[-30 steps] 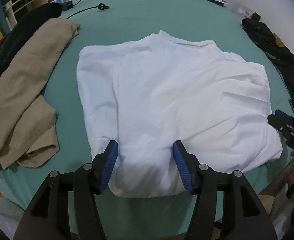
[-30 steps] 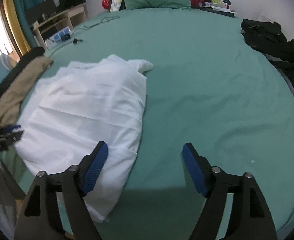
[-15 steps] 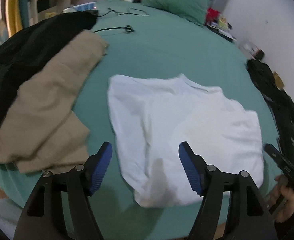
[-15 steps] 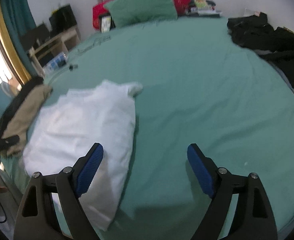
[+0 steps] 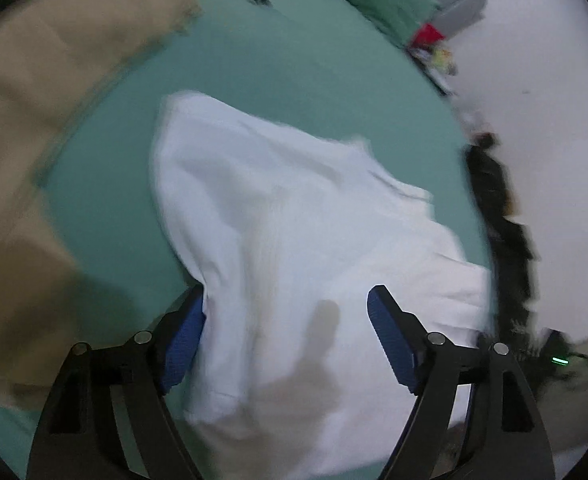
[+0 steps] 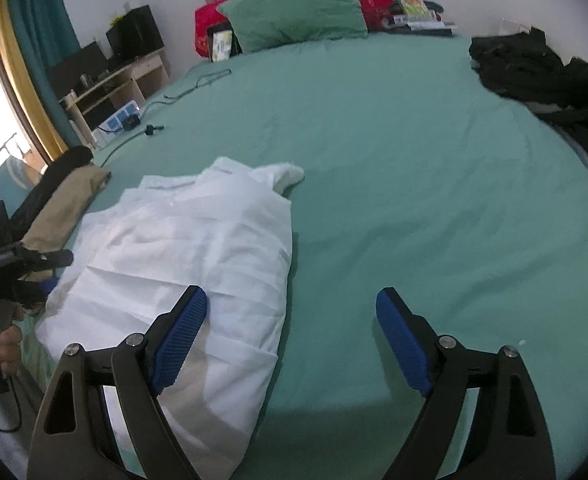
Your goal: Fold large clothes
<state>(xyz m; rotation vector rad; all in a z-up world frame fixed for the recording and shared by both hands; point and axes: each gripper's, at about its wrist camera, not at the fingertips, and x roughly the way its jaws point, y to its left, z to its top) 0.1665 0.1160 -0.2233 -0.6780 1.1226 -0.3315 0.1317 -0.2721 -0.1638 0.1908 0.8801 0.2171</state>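
One white shirt (image 6: 198,256), partly folded into a rough rectangle, lying near the front-left edge of the green bed (image 6: 413,160), collar end toward the pillow (image 6: 294,12). Since a second ago: left view swung and blurred, now closer over the shirt's left side; shirt itself unmoved, same shape. Likely means repositioning for the next fold, no grab yet. Left gripper (image 5: 286,332) spread wide, empty, shirt's near-left edge between the fingers, left pad touching or just beside the cloth. Right gripper (image 6: 290,332) also wide apart, empty, straddling the shirt's right edge, right finger over bare sheet. Tan garment (image 5: 54,120) beside the shirt toward the left edge; black clothes (image 6: 541,76) well apart at the right edge.
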